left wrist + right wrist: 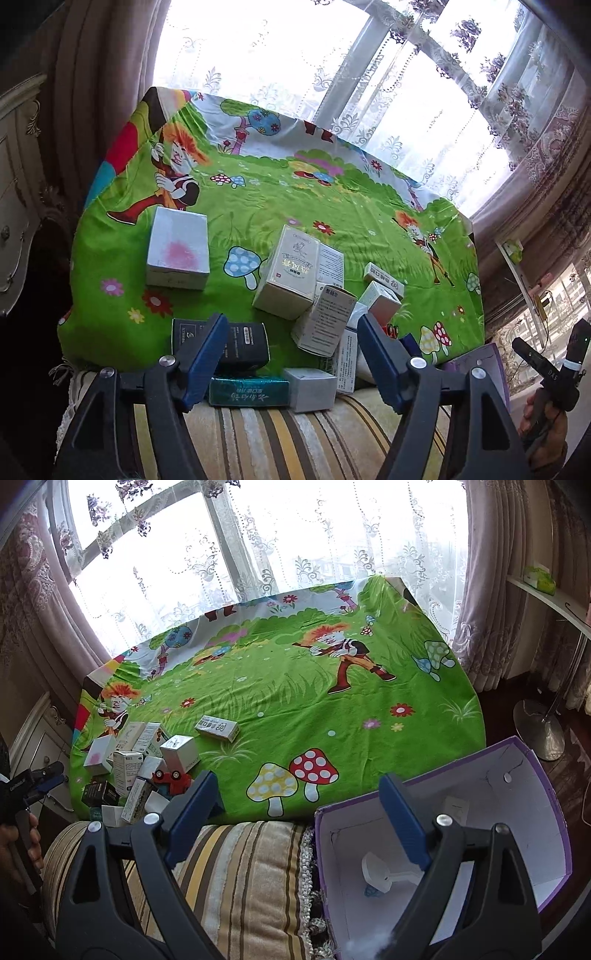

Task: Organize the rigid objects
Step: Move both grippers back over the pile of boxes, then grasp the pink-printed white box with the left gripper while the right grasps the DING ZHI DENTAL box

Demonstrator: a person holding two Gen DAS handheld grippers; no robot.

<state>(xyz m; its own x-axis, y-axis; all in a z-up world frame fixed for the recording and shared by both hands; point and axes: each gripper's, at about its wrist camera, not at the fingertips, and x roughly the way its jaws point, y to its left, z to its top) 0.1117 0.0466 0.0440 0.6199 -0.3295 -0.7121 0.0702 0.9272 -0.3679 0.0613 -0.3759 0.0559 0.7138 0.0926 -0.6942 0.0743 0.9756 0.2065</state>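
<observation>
Green cartoon-print cloth point(295, 709), purple box point(550, 801) with white inside, striped cushion point(240, 867)

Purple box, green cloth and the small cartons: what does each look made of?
Purple box: seemingly cardboard, purple outside, matte white inside, with creased walls and a raw cut rim. Green cloth: printed fabric, soft, going by its wrinkles and draped edges. Cartons: thin printed paperboard with folded flaps; the teal one glints, possibly foil or film wrap.

L wrist cam over boxes point(295, 295), R over bin point(480, 812), shared cloth point(295, 709)
</observation>
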